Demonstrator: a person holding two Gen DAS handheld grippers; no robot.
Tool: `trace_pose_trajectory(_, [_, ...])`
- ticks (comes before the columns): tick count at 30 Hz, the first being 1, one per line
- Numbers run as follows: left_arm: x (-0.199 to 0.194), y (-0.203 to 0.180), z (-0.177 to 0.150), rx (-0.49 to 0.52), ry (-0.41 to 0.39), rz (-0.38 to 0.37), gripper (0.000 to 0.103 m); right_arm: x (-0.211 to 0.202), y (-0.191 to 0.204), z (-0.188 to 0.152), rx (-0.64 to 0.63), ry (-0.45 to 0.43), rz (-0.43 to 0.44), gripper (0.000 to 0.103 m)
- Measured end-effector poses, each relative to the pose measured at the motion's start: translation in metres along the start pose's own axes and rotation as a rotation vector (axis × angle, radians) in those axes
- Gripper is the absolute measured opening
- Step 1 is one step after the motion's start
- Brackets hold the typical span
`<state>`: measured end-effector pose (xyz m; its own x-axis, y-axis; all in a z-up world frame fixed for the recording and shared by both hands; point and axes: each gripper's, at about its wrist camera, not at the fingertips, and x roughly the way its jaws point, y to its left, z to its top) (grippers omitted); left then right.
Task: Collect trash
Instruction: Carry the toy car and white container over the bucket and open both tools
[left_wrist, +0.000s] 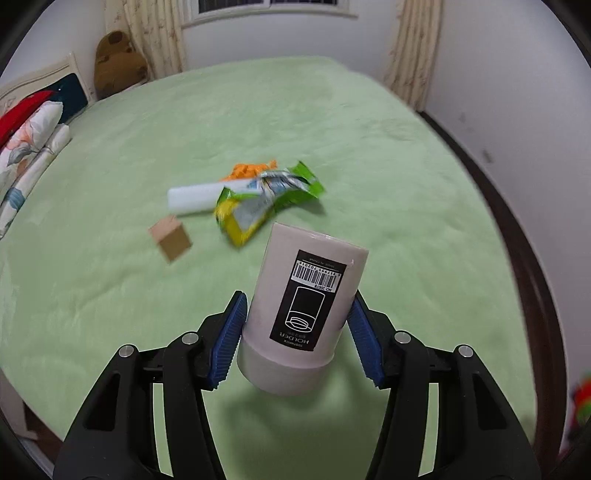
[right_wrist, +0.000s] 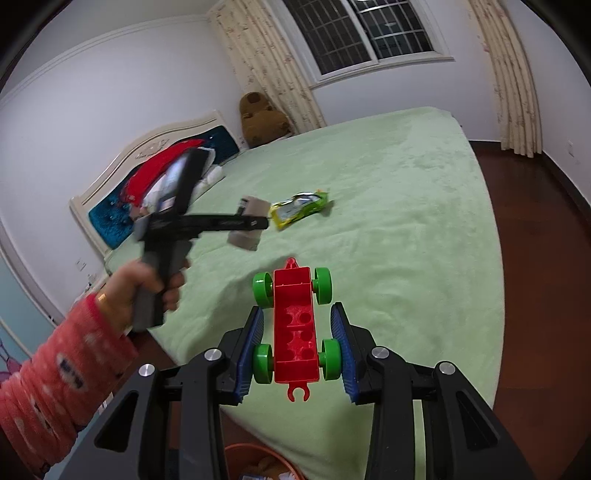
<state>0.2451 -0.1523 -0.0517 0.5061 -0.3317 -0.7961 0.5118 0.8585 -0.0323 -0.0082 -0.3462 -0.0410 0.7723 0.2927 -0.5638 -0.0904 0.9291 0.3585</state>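
Trash is divided between the bed and the two tongs at this moment. On the green bed cover (left_wrist: 332, 122) lie a green and yellow snack wrapper (left_wrist: 264, 203), a white tube (left_wrist: 192, 197) that touches it, some orange pieces (left_wrist: 251, 170) just behind, and a small brown box (left_wrist: 170, 238) a little apart toward the pillows.

The left tongs (left_wrist: 295, 328) are closed on a white cylindrical holder (left_wrist: 306, 314), with the blue pads pressing on its two sides. Its long axis runs away from the camera and leans slightly to the right, and its barcode label faces the lens. In the right wrist view this holder looks lifted clear of the bed. The right tongs (right_wrist: 297, 350) grip a red toy car chassis (right_wrist: 295, 328) by its green wheels. The long axis of the car also points forward, along the fingers.

An orange bin (right_wrist: 258, 463) shows at the bottom edge of the right wrist view, below the right tongs and beside the bed. I judge that the coming move depends on this relation: the bin lies under and behind the right tongs, so the right hand is clearly nearer to it. The left hand (right_wrist: 147, 291) is out over the bed, near the wrapper, and must come back toward the bin.
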Motion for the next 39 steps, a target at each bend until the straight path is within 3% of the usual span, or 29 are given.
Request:
trace_pose_trajectory(4, [-0.053, 0.0, -0.057, -0.01, -0.025, -0.041, 0.054, -0.008, 0.026, -0.012, -0.044, 0.022, 0.014, 0.038])
trace_pose_trajectory(10, [-0.101, -0.007, -0.169, -0.052, 0.013, -0.014, 0.054, -0.01, 0.065, -0.047, -0.122, 0.106, 0.039, 0.038])
trace_pose_trajectory(16, [-0.107, -0.012, -0.269, -0.098, 0.13, -0.041, 0.051, -0.001, 0.091, -0.094, -0.179, 0.223, 0.051, 0.038])
trace_pose_trajectory(20, [-0.096, -0.016, -0.327, -0.15, 0.224, -0.105, 0.051, 0.013, 0.103, -0.131, -0.193, 0.33, 0.056, 0.038])
trace_pose_trajectory(30, [-0.044, -0.02, -0.407, -0.25, 0.396, -0.14, 0.051, 0.059, 0.107, -0.213, -0.192, 0.564, 0.013, 0.038])
trace_pose_trajectory(39, [-0.007, -0.026, -0.437, -0.263, 0.51, -0.143, 0.051, 0.086, 0.099, -0.25, -0.169, 0.688, -0.016, 0.038])
